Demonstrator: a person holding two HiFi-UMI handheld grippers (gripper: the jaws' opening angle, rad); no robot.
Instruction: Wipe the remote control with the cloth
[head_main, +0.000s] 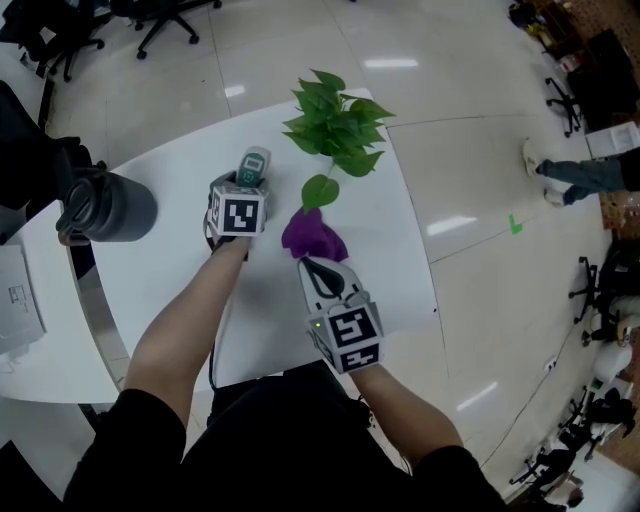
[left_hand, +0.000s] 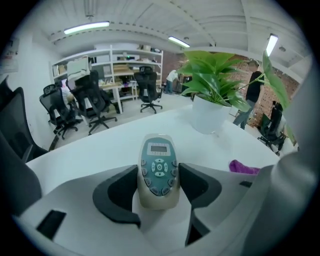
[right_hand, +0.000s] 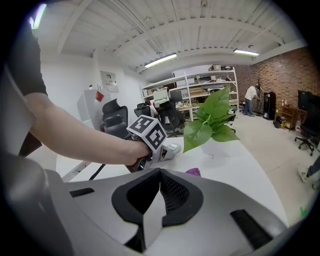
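Left gripper (left_hand: 158, 174) pinches the remote control (left_hand: 158, 165) flat on the table (head_main: 170, 280); right gripper (right_hand: 159, 192) is closed, empty, just behind the cloth (head_main: 312, 235). Steadying step, I judge; next I open the right and grab the cloth.

On the table (head_main: 170, 270), the remote control (head_main: 253, 165) lies between the jaws of the left gripper (head_main: 250, 182), with the potted plant (head_main: 335, 125) to its right. The cloth (head_main: 312, 235) lies before the plant, just beyond the tip of the right gripper (head_main: 312, 264). A flask (head_main: 105, 208) sits well to the remote's left.
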